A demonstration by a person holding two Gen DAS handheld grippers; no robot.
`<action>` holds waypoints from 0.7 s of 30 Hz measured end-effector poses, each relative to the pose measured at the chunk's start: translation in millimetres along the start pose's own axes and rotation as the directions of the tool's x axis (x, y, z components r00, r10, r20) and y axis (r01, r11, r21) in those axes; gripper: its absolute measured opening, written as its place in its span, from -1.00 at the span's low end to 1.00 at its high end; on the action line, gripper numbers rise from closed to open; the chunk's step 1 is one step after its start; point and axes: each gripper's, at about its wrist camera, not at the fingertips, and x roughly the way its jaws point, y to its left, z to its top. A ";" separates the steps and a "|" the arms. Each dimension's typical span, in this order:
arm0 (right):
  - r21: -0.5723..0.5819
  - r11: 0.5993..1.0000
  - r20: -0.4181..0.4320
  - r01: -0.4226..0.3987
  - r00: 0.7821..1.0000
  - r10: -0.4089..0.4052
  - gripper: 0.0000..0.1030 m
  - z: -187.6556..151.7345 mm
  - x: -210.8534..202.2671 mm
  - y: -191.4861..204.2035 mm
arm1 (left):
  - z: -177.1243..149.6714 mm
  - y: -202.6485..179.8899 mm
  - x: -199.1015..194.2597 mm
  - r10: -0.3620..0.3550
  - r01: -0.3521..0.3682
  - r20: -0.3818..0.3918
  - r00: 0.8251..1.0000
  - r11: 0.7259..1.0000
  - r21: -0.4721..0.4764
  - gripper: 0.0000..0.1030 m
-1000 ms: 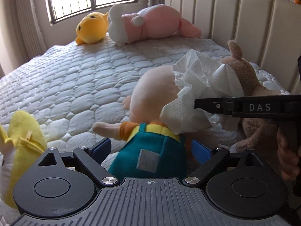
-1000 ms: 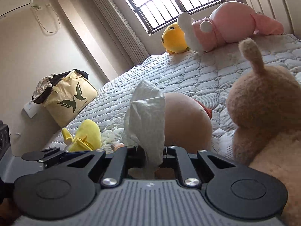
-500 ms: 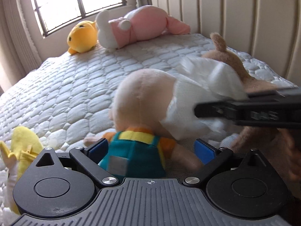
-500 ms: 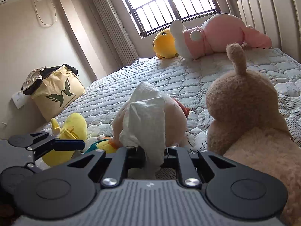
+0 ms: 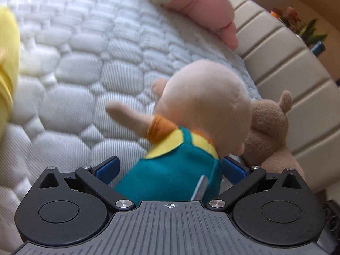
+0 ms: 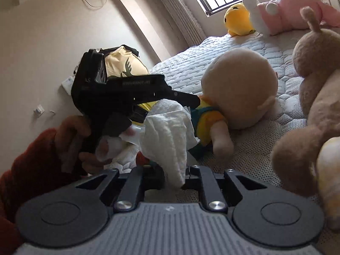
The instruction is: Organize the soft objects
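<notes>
A doll [image 5: 204, 114] with a bald peach head and teal overalls lies on the quilted bed [image 5: 89, 68]. My left gripper [image 5: 170, 167] has its blue pads [image 5: 108, 167] pressed against both sides of the teal body. In the right wrist view the left gripper [image 6: 191, 101] reaches over the doll [image 6: 240, 89] from the left. My right gripper [image 6: 174, 170] is shut on a crumpled white tissue [image 6: 167, 136], which hangs in front of the doll's body, off its head.
A brown plush [image 5: 267, 127] leans by the padded headboard [image 5: 286, 59], right beside the doll. A pink plush [image 6: 297, 4] and an orange-yellow plush [image 6: 238, 19] lie near the window. A yellow toy [image 5: 8, 63] sits at the left. A tan bag [image 6: 125, 63] stands by the wall.
The tissue has come off the doll's head, carried back by the right gripper. The left gripper has tilted and turned with the doll towards the brown plush.
</notes>
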 end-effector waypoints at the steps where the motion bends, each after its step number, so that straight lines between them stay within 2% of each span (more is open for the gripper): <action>1: 0.009 1.000 -0.008 0.022 1.000 -0.022 -0.71 0.4 6.0 -2.7 | 0.7 5.6 4.9 -0.033 0.033 -0.018 0.999 0.999 -0.034 1.00; 4: 0.037 0.994 -0.028 0.104 0.994 -0.103 -0.71 -1.3 12.5 -15.2 | 6.1 9.8 20.0 -0.079 0.074 -0.063 0.995 0.994 -0.074 1.00; 7: 0.072 0.987 -0.032 0.142 0.990 -0.140 -0.71 -7.7 6.3 -29.2 | 13.4 -2.8 34.7 -0.076 0.077 -0.122 0.990 0.997 0.000 1.00; 11: 0.108 0.984 0.010 0.143 0.989 -0.144 -0.66 -13.8 -10.0 -39.4 | 15.8 -29.9 48.1 0.001 0.025 -0.183 0.983 0.989 0.144 1.00; 14: 0.113 0.984 0.059 0.134 0.988 -0.142 -0.66 -15.8 -23.0 -40.4 | 1.4 -50.1 38.5 0.094 -0.067 -0.086 0.992 0.959 0.274 1.00; 16: 0.123 0.984 0.102 0.133 0.984 -0.145 -0.66 -14.2 -32.0 -40.2 | -8.5 -63.6 31.5 0.148 -0.135 -0.012 0.989 0.926 0.352 0.90; 17: 0.126 0.983 0.122 0.134 0.981 -0.149 -0.66 -13.2 -36.6 -39.8 | -13.5 -70.3 28.0 0.173 -0.170 0.027 0.985 0.906 0.389 0.71; 19: 0.125 0.983 0.162 0.135 0.975 -0.154 -0.66 -10.9 -49.9 -34.1 | -23.4 -83.8 21.1 0.216 -0.241 0.107 0.970 0.857 0.455 0.66; 21: 0.123 0.983 0.190 0.138 0.969 -0.159 -0.66 -5.8 -60.1 -33.1 | -33.4 -97.3 14.2 0.251 -0.314 0.190 0.949 0.800 0.512 0.62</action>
